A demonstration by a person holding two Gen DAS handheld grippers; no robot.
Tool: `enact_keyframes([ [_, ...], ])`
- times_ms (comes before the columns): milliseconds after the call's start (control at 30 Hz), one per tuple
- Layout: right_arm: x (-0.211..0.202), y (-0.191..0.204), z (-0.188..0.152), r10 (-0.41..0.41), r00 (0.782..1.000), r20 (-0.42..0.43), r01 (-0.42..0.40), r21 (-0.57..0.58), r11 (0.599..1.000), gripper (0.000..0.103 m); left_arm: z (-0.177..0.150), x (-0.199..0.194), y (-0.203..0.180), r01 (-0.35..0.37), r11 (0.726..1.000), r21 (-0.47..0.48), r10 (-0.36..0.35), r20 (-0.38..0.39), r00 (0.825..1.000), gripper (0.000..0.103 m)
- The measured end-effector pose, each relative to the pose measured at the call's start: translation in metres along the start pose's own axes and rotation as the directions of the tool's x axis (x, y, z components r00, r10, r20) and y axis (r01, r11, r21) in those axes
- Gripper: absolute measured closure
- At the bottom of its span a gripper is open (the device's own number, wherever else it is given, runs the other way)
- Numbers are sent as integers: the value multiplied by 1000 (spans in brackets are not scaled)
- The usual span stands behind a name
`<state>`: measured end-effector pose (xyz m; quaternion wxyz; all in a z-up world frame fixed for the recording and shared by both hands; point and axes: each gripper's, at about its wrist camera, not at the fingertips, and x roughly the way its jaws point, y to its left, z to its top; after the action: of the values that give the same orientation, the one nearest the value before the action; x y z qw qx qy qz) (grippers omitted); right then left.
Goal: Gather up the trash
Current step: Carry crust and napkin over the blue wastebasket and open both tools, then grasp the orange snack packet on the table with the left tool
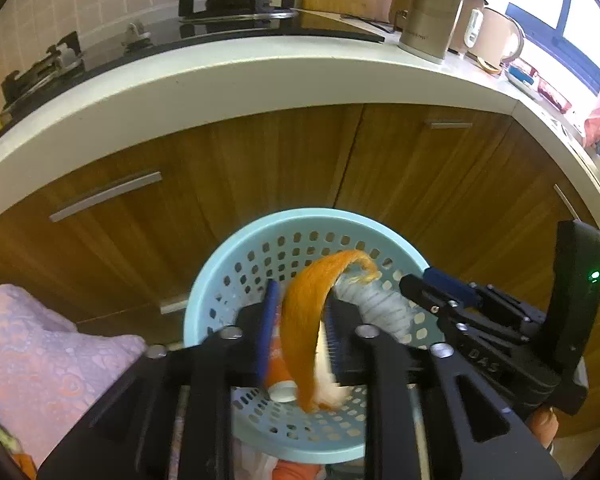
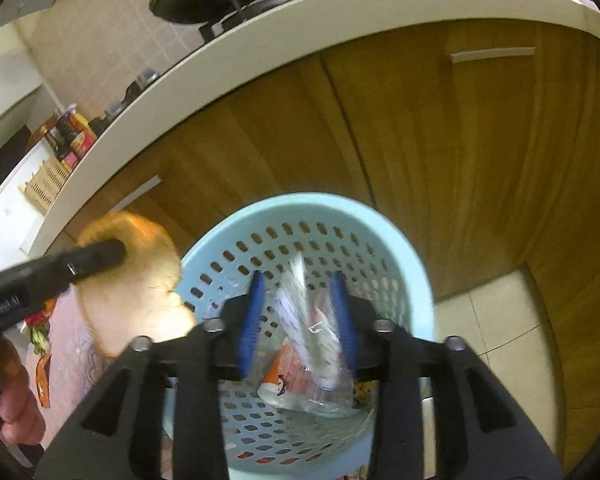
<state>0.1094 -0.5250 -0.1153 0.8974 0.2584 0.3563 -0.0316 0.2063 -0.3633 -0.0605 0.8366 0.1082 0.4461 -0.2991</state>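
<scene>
Pale blue perforated basket [image 1: 204, 292]; orange peel [image 1: 304, 320]; wood-grain brown cabinets [image 1: 260, 168]

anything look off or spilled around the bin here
Nothing spilled. An orange peel hangs between the left tongs above the blue basket, and a clear wrapper sits between the right tongs, both over the basket rather than outside it.

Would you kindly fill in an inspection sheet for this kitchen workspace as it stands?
Surface: white countertop above wooden cabinets.
Job's things: blue perforated basket; orange peel and clear wrapper over it.
Clutter: orange tube in basket.
Grippers: left gripper open, peel between its fingers; right gripper open around wrapper.
Cables: nothing seen.
Surroundings: gas stove, metal canister, mug.
</scene>
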Motion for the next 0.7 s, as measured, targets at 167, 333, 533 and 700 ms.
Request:
enact_keyframes([
  [167,-18,9,3,39,999,29,-39,-8,999,59,-4,-23,4,24,1000,6,-24,39,999,68],
  [333,-35,38,5,118,991,66,-115,-51,992,59,-7,-72,13,29,1000,3,-29,120,992,57],
  [533,-58,86,0,171,979,108,-152,-163,975,58,-37,-159,37,-26,1000,17,22,219,975,52],
  [700,-64,126,-11,221,971,94,-195,-235,952,54,-86,-232,79,-86,994,-67,102,308,946,42],
])
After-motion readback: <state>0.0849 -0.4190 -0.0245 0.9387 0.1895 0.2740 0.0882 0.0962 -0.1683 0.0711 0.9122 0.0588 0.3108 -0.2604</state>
